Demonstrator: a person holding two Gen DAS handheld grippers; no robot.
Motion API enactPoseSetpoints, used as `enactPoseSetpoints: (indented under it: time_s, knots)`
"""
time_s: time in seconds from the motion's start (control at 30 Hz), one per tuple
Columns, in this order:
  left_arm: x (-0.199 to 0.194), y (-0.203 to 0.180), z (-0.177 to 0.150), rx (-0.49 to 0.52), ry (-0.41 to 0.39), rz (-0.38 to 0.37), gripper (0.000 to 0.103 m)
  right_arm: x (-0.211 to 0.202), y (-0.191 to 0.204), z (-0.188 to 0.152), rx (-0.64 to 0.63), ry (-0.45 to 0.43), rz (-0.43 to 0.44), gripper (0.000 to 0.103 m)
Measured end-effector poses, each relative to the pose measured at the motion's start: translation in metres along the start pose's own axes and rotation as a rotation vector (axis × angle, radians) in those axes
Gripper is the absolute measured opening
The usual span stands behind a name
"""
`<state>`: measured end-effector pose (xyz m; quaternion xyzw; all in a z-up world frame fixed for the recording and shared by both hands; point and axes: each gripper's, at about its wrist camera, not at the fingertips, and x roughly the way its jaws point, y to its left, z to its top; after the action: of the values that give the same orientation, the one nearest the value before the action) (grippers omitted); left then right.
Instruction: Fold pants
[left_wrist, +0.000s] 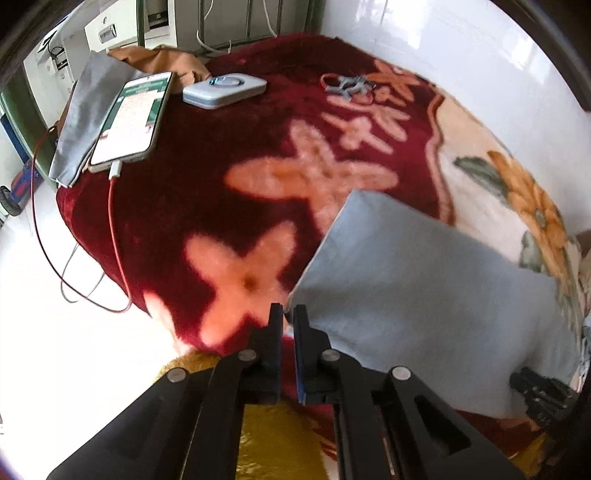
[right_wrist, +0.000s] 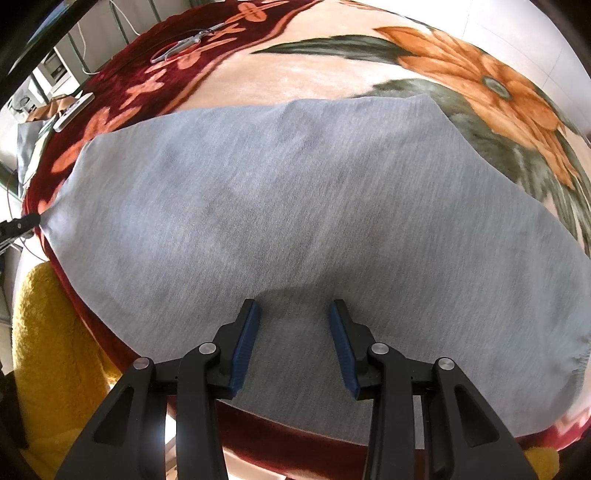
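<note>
Pants (right_wrist: 295, 206) are lying folded flat near the bed's (right_wrist: 295, 77) front edge, on its blanket. Left tongs (left_wrist: 288, 314) are pinching a corner nearly closed, probably to hold or lift it; right tongs (right_wrist: 294, 308) are hovering wide apart, gripping nothing, likely readying another fold.

Left tool (left_wrist: 288, 314) nearly closed at grey pants (left_wrist: 424, 295) corner.
</note>
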<state>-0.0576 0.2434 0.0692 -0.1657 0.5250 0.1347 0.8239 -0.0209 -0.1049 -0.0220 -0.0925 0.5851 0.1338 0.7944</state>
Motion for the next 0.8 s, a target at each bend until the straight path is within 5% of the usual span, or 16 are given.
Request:
enactPoseSetpoints:
  time_s: [0.2,0.43,0.8]
  knots:
    - [-0.017,-0.031,0.008,0.080,-0.046,-0.117,0.035,-0.012,-0.010,0.001,0.015,-0.012,0.020,0.040]
    - [0.012,-0.074,0.013,0.181,0.012,-0.167,0.036,-0.018,-0.057,0.027,0.117,-0.055,0.003,0.040]
    - [0.048,-0.073,0.011,0.189,0.066,-0.119,0.036,0.014,-0.078,0.071,0.140,-0.061,-0.058,0.044]
